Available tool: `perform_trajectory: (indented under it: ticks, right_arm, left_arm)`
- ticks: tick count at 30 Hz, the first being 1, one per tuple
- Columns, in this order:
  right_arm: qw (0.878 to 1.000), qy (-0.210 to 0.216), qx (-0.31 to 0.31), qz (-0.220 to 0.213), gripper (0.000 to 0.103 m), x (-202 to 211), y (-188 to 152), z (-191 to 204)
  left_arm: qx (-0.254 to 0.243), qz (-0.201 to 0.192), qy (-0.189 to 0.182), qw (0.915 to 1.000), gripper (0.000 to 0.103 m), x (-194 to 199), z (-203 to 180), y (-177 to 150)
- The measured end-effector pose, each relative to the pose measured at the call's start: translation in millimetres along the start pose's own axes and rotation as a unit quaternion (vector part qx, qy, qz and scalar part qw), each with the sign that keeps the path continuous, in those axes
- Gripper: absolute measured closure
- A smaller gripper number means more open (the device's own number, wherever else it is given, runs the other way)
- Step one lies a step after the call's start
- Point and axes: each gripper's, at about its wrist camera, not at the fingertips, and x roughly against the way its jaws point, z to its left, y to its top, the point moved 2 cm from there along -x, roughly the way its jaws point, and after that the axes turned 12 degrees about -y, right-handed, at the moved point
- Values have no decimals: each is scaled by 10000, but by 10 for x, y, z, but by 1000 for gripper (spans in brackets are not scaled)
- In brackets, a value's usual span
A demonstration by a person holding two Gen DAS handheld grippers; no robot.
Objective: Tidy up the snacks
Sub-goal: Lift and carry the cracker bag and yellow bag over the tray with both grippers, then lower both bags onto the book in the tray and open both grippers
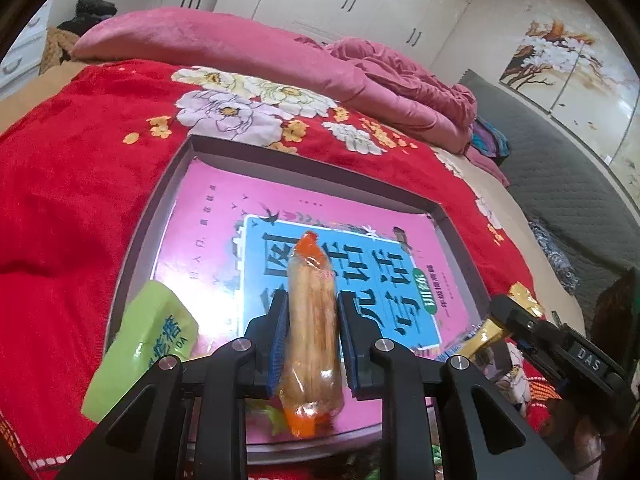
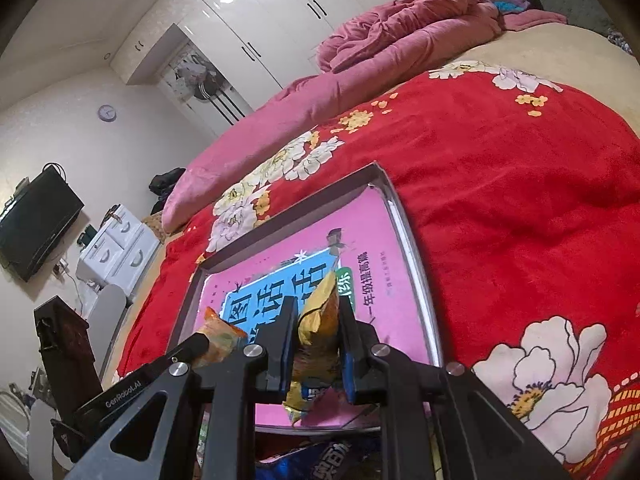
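Left gripper (image 1: 311, 332) clamped on clear-wrapped biscuit stick pack (image 1: 314, 320), held mid-length above grey tray (image 1: 156, 216), over the pink-and-blue book (image 1: 240, 216) lying in the tray. Pack looks light, crinkly film, contents probably brittle, so best squeezed gently across the middle (orange sealed ends too flimsy to hold). Right gripper (image 2: 318, 344) closed on yellow snack pouch (image 2: 318, 320), also above tray, nearer its front edge. Pouch soft, slick foil, likely air-filled and crushable; grip on the body below the top seal seems safest, may slip if loosened. Green candy packet (image 1: 140, 344) at tray's left front corner, whether resting on the rim or inside cannot tell. Tray sits on red floral blanket (image 1: 60, 200) on the bed. Blue bag (image 2: 320, 460) just in front of tray, partly hidden.
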Motion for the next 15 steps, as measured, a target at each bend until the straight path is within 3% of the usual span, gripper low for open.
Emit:
perform_trajectory:
  ticks: [4, 15]
  right_arm:
    - [10000, -87, 28, -4, 81, -3, 2, -12]
    - [9992, -371, 114, -104, 65, 58, 55, -107]
  left_arm:
    - [79, -25, 15, 10000, 77, 11, 48, 14]
    - [180, -118, -17, 9998, 77, 95, 85, 32]
